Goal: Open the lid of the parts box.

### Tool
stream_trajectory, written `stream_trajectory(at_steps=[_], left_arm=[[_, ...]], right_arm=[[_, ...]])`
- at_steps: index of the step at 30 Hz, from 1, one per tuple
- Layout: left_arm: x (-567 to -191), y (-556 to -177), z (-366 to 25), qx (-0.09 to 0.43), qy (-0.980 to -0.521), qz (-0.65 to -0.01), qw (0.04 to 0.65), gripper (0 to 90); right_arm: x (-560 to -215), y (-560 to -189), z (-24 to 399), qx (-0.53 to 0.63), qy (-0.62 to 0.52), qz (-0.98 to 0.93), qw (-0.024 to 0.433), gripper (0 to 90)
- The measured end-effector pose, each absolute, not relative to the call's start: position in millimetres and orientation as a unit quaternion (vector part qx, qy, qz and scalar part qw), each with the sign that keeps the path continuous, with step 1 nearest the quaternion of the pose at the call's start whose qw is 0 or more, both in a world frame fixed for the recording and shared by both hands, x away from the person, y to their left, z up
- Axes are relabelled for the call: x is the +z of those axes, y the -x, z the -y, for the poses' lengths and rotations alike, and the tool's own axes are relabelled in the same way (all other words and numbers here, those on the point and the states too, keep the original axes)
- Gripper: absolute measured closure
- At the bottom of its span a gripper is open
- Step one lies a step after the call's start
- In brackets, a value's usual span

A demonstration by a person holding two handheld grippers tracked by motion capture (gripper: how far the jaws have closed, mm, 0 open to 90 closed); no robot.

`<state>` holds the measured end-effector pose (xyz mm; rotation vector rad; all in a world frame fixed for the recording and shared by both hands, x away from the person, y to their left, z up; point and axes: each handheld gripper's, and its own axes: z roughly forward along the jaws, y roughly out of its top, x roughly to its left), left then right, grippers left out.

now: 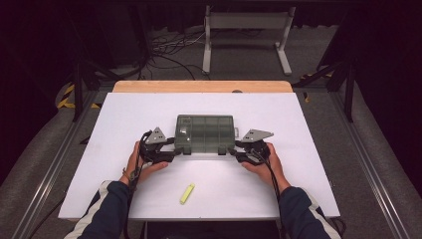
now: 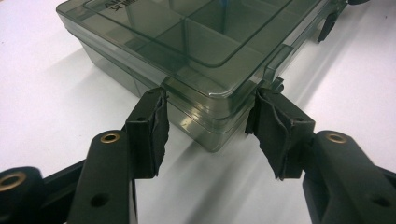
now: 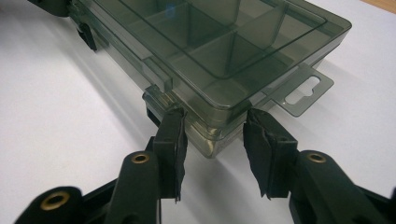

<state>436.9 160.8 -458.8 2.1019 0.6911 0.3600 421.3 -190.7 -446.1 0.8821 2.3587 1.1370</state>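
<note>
A smoky see-through organiser box [image 1: 204,133] with several compartments lies closed, lid down, in the middle of the white table [image 1: 124,114]. My left gripper [image 1: 175,148] is at its near left corner. In the left gripper view the corner of the box [image 2: 187,46] sits between the jaws, and both pads [image 2: 156,116] touch it, so the left gripper [image 2: 208,100] is shut on that corner. My right gripper [image 1: 234,149] is at the near right corner. In the right gripper view its pads [image 3: 175,140] press on the box [image 3: 224,42] from both sides, so the right gripper [image 3: 212,116] is shut on that corner.
A small yellow piece [image 1: 187,193] lies on the table near the front edge, between my forearms. A hang tab [image 3: 303,88] sticks out of the box's right end. A wooden strip [image 1: 199,86] runs along the table's far edge, and a metal stand [image 1: 246,30] is on the floor beyond.
</note>
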Motion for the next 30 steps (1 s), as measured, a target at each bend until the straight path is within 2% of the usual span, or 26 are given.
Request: stream_trajectory(at_steps=[8,14,16,21,30], left_arm=[[-456,-435,-161,0.153,-0.845,-0.274,0.433,47.9],[-453,-432,-165,0.155,-0.843,-0.274,0.436,57.2],[-451,-431,-166,0.155,-0.841,-0.275,0.438,57.8],[-448,-428,-169,0.157,-0.841,-0.266,0.445,63.9],[-445,-424,-170,0.174,-0.847,-0.249,0.436,82.1]], right_arm=[[-446,-420,191,0.403,-0.315,-0.838,0.191,60.4],[-444,-417,192,0.406,-0.317,-0.834,0.197,65.0],[-442,-416,192,0.410,-0.315,-0.832,0.198,66.3],[-437,-411,193,0.420,-0.306,-0.829,0.208,74.3],[-437,-410,196,0.426,-0.304,-0.825,0.211,88.0]])
